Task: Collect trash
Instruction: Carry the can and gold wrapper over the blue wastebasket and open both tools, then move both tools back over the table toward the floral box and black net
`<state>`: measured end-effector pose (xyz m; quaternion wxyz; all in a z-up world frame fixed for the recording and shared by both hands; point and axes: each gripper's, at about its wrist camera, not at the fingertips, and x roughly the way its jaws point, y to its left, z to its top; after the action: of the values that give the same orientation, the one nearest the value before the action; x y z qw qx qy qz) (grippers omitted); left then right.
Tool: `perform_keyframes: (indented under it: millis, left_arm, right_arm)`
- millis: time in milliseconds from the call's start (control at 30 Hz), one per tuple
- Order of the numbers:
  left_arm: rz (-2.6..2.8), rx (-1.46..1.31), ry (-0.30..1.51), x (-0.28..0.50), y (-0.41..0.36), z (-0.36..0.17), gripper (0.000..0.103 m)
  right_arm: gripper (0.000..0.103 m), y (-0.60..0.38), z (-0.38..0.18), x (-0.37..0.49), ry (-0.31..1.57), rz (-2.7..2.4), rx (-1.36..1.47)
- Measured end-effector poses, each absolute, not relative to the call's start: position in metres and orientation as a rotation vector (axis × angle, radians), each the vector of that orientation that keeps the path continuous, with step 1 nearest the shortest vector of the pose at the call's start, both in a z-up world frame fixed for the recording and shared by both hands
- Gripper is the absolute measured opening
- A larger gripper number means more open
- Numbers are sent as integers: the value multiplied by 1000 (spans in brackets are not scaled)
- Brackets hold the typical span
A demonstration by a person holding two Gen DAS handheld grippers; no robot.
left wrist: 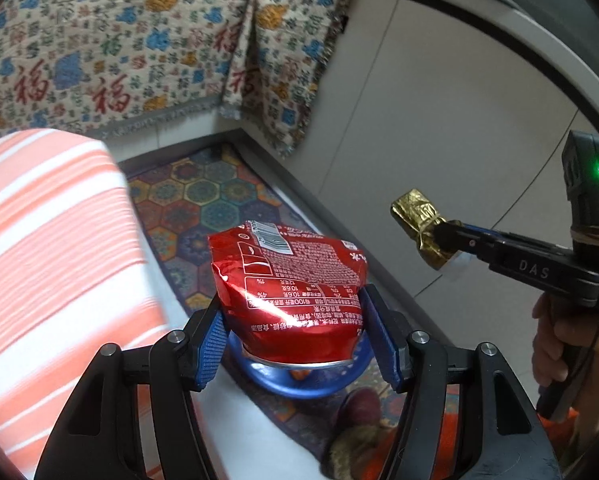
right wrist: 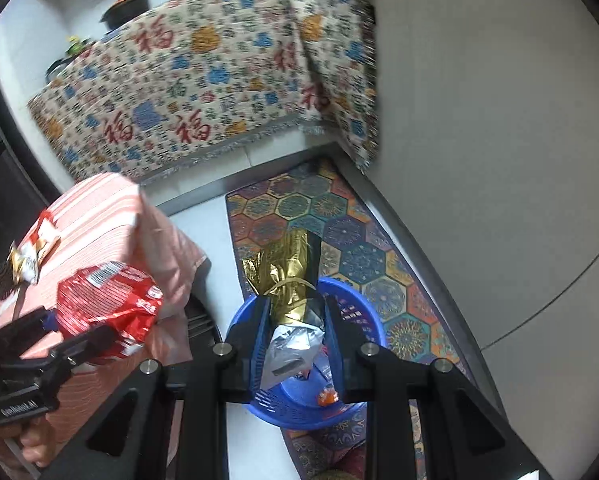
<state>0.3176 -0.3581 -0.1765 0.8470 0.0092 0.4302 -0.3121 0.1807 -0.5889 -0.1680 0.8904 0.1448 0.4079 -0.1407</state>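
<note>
Above the blue plastic basket (right wrist: pixel 351 312), a light, crinkly, slippery red foil snack bag (left wrist: pixel 289 292) is pinched half-wide by the left gripper (left wrist: pixel 295 340), and a crumpled gold foil wrapper (right wrist: pixel 289 280) is clamped narrowly by the right gripper (right wrist: pixel 297 312), both best held mid-body.

One red bag (left wrist: pixel 289 292), one gold wrapper (right wrist: pixel 289 276), one blue basket (right wrist: pixel 363 312)
</note>
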Motion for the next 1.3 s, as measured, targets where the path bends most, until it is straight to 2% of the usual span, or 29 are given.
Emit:
perform_keyframes:
  millis: [567, 667, 700, 733, 833, 1067, 1300]
  left_arm:
    - [-696, 139, 931, 331, -409, -218, 64]
    - [-698, 152, 944, 337, -417, -226, 65]
    - [-693, 157, 951, 338, -419, -229, 66]
    - [-692, 164, 961, 339, -422, -232, 70]
    - [-681, 178, 964, 341, -426, -239, 87]
    - [-658, 145, 940, 337, -408, -226, 88]
    - [-642, 59, 871, 321, -359, -178, 91]
  right_arm:
    - [30, -630, -202, 199, 862, -324, 404]
    - [34, -630, -202, 201, 849, -318, 415]
    - [41, -629, -203, 202, 846, -315, 418]
    - [49, -630, -203, 200, 844, -315, 421]
    - [53, -629, -202, 202, 836, -307, 430]
    - [53, -624, -185, 198, 784, -323, 374]
    - [53, -595, -161, 203, 724, -321, 219]
